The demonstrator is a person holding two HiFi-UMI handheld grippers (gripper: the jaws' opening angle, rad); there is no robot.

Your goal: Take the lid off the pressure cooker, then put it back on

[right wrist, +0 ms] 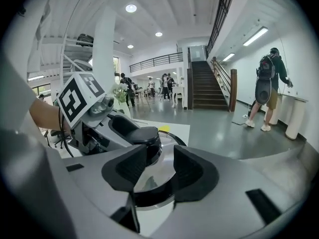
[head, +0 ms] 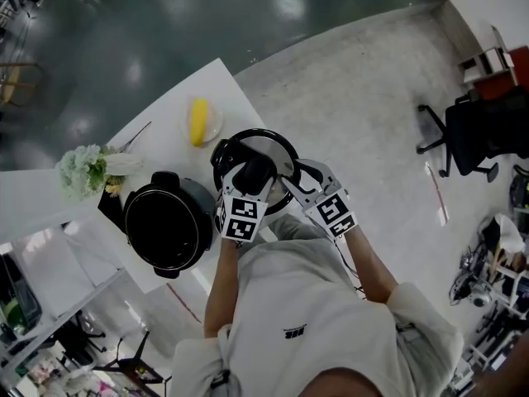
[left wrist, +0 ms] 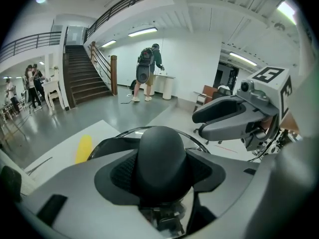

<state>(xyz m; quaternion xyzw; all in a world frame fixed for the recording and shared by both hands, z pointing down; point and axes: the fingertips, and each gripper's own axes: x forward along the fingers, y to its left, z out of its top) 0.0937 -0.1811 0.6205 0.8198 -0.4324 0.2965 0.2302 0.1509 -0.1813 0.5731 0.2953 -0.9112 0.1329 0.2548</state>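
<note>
The pressure cooker lid [head: 266,149], shiny steel with a black rim, is to the right of the open black cooker pot [head: 169,228] on the white table. My left gripper [head: 254,173] is shut on the lid's black dome knob [left wrist: 162,156], with a pad on each side of it. My right gripper [head: 292,180] sits at the lid's near right edge. In the right gripper view its jaws [right wrist: 162,171] stand apart over the lid's rim [right wrist: 152,199], and the pads do not press on it. The left gripper [right wrist: 127,128] shows just beyond.
A small plate [head: 212,131] with a yellow item [head: 199,121] lies behind the lid. A bunch of pale flowers [head: 83,170] stands left of the pot. The table edge [head: 248,98] falls to the floor at right. An office chair [head: 479,131] stands far right. People stand in the distance.
</note>
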